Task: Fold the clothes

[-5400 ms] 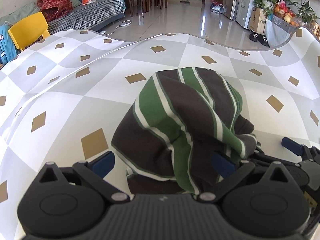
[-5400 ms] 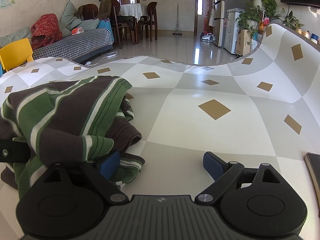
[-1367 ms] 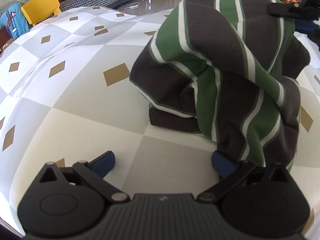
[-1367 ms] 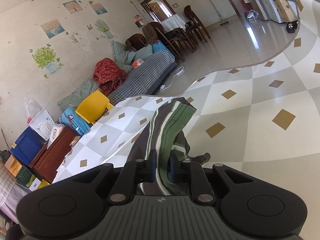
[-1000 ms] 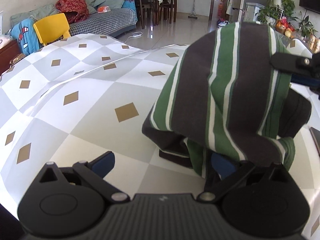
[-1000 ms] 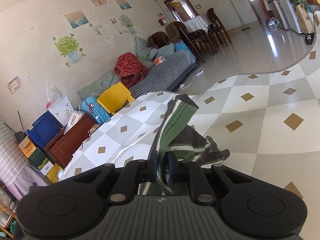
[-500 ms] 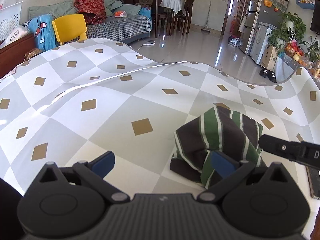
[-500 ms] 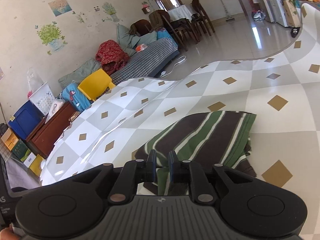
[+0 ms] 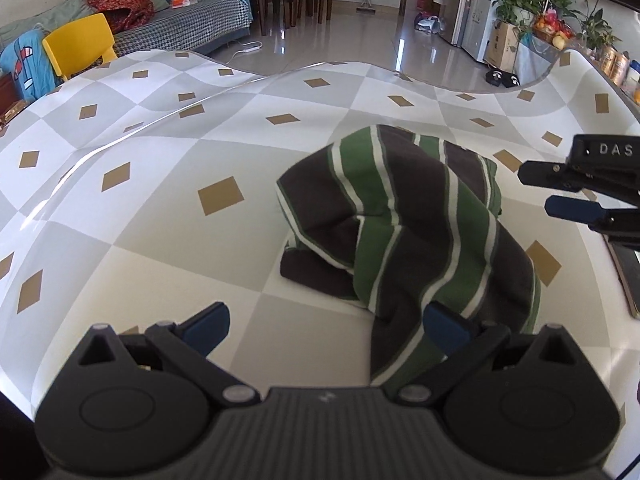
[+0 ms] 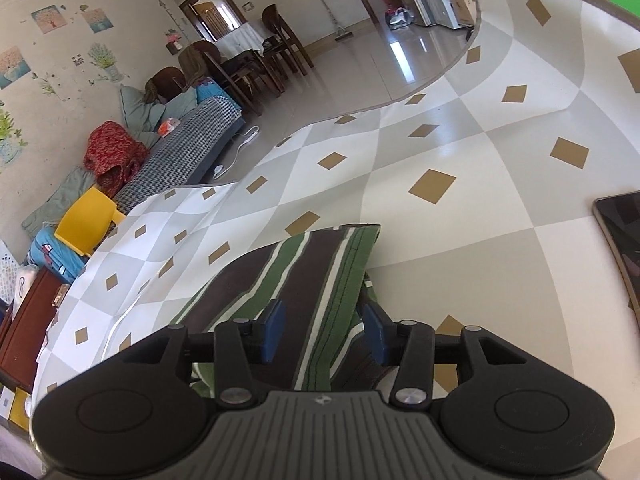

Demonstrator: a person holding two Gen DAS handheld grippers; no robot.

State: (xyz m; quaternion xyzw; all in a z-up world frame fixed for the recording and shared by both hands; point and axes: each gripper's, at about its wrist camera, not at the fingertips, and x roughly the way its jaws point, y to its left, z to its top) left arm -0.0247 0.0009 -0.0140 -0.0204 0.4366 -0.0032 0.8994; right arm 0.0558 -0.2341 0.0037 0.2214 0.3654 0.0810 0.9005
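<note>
A brown shirt with green and white stripes (image 9: 400, 232) lies bunched in a loose fold on the checked tablecloth (image 9: 152, 240). My left gripper (image 9: 326, 324) stands open just in front of the shirt, its right fingertip (image 9: 444, 322) against the near hem. In the right wrist view the shirt (image 10: 304, 272) runs under and between the pads of my right gripper (image 10: 323, 330). Those jaws are opening and the pads stand apart from the cloth. The left wrist view shows the right gripper (image 9: 560, 192) hanging by the shirt's right edge.
A dark phone (image 10: 624, 248) lies flat at the table's right side, close to the right gripper. The tablecloth's far edge (image 9: 320, 66) curls up in waves. Beyond it are a yellow chair (image 9: 80, 50), a sofa and open tiled floor.
The right gripper, shut on the shirt and holding it up a second ago, came down and laid it on the table; its jaws have parted. The left gripper moved in closer.
</note>
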